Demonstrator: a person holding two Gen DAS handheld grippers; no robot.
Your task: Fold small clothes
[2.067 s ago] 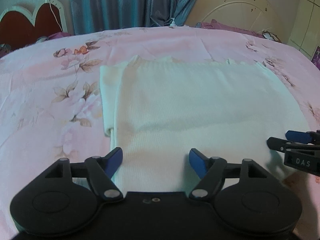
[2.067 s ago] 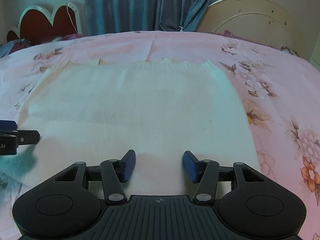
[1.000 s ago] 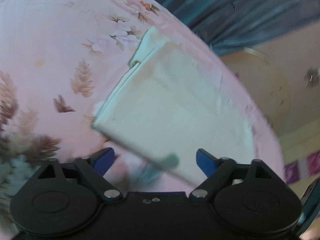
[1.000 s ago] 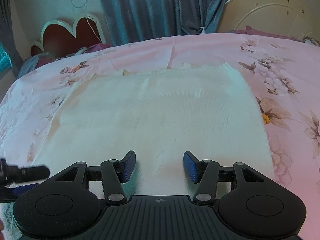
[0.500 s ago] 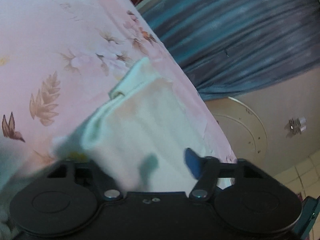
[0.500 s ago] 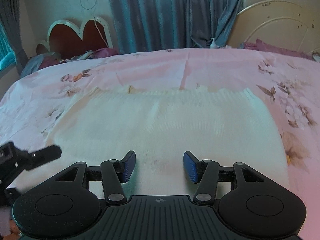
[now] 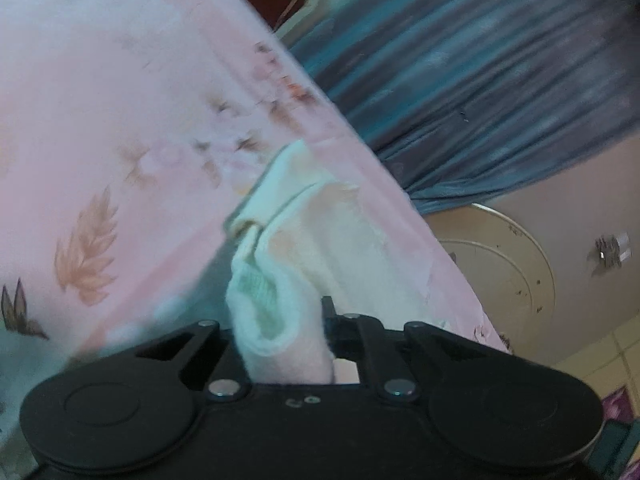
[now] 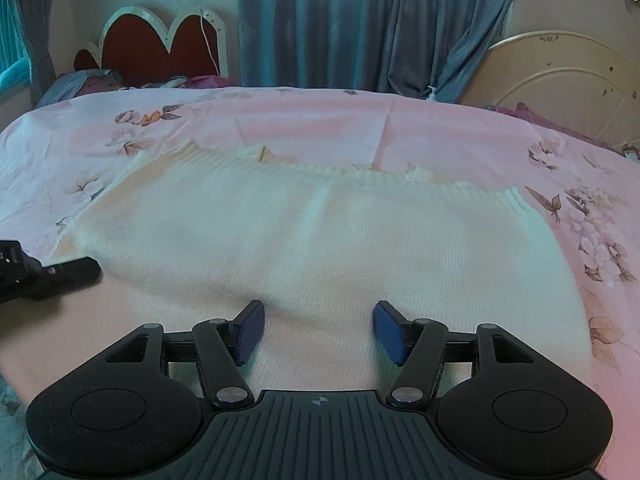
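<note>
The left gripper pinches the near-left corner of the cream knit sweater lying ahead of the wide-open right gripper, so this fold looks barely begun.

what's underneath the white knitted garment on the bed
The white knitted garment lies on a pink floral bedsheet, which shows all around it. Anything else beneath is covered. The left gripper pinches its near-left corner.

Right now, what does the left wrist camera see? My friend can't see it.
The left gripper pinches a bunched corner of a white knit garment. It lies on a pink flowery bedsheet, with blue curtains behind.
</note>
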